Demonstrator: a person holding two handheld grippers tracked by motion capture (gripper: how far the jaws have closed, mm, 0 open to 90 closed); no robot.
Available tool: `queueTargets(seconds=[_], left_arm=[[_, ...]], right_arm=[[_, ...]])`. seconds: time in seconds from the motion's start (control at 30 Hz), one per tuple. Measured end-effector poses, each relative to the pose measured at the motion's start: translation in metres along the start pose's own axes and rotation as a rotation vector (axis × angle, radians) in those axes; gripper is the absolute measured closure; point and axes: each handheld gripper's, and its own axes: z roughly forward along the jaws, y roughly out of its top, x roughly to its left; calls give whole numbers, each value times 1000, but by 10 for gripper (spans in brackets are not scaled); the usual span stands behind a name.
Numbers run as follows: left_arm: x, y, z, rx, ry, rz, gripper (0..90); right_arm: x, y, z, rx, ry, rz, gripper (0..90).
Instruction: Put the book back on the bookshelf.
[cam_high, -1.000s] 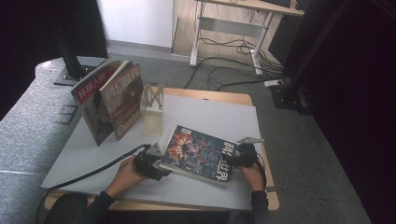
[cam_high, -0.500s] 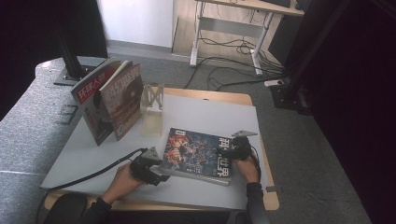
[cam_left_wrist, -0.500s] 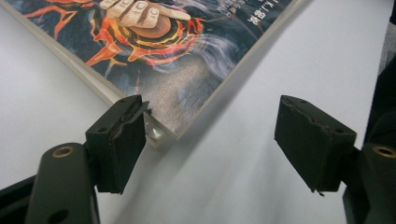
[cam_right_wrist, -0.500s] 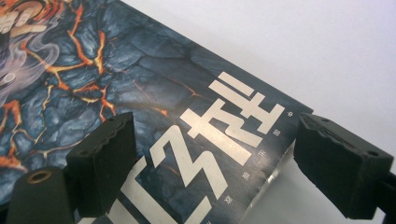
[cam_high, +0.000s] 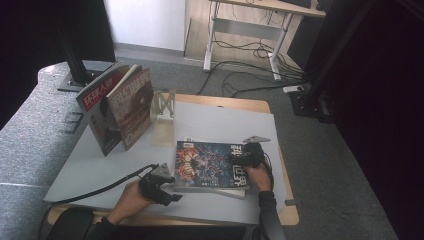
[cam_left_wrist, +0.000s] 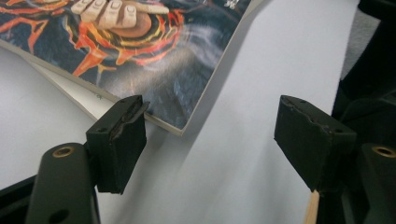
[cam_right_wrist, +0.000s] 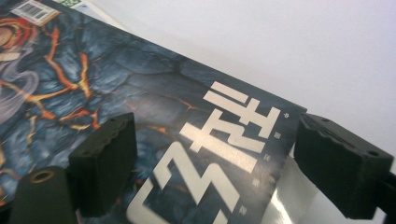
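magazine (cam_high: 212, 165) flat, near-centre worktop (cam_high: 215, 120), white title characters, barcode | left gripper (cam_high: 167, 192) fingers wide, at its near-left corner | right gripper (cam_high: 239, 159) fingers wide over title | two magazines (cam_high: 117, 107) upright far left beside clear stand (cam_high: 164, 117)

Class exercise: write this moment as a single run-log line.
left tool: open, beside corner of dark lava-art magazine | right tool: open over its white-lettered end | magazine: flat on white table sheet

Wooden table (cam_high: 260, 106) under a grey sheet (cam_high: 215, 125); on the sheet: flat magazine (cam_high: 210, 162), clear stand (cam_high: 163, 117) behind it, upright magazines (cam_high: 117, 107) left of the stand.
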Motion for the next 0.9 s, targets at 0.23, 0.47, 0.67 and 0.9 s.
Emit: queueTargets(seconds=[0.23, 0.47, 0.67, 0.9], left_arm=[[4, 3, -9, -31, 38, 30, 232], [20, 10, -7, -85, 49, 5, 221], [38, 17, -7, -142, 49, -32, 184], [47, 36, 8, -86, 73, 17, 127]], right_arm=[[-2, -13, -25, -22, 22, 7, 124], [1, -36, -45, -7, 11, -4, 119], [8, -49, -57, -8, 18, -22, 116], [15, -58, -62, 4, 12, -15, 64]])
